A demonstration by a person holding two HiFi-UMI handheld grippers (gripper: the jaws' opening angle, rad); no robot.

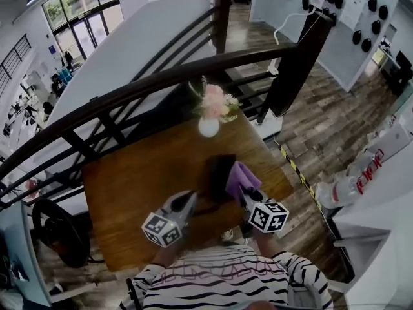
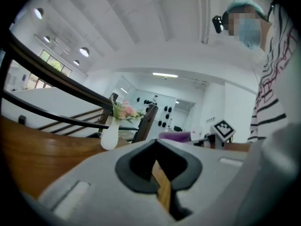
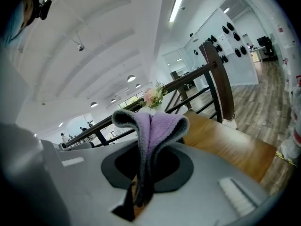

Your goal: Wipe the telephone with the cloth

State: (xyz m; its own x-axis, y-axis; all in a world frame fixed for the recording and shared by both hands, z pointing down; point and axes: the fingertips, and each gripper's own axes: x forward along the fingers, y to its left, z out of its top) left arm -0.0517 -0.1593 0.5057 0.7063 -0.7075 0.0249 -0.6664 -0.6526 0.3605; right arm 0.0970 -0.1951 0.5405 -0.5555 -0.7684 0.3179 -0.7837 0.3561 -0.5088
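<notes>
A black telephone (image 1: 218,172) lies near the middle of the wooden table (image 1: 129,186). My right gripper (image 1: 246,193) is shut on a purple cloth (image 1: 241,177), which hangs over the telephone's right side. In the right gripper view the cloth (image 3: 153,126) stands up folded from between the jaws of the right gripper (image 3: 140,185). My left gripper (image 1: 190,200) rests just left of the telephone's near end, its jaws together with nothing in them. In the left gripper view only a thin slit shows at the left gripper (image 2: 159,173), and the cloth (image 2: 175,136) lies beyond it.
A white vase of pink flowers (image 1: 210,118) stands at the table's far edge, just behind the telephone. A dark curved stair railing (image 1: 161,76) runs behind the table. The person's striped sleeves (image 1: 219,276) are at the near edge. Wood floor lies to the right.
</notes>
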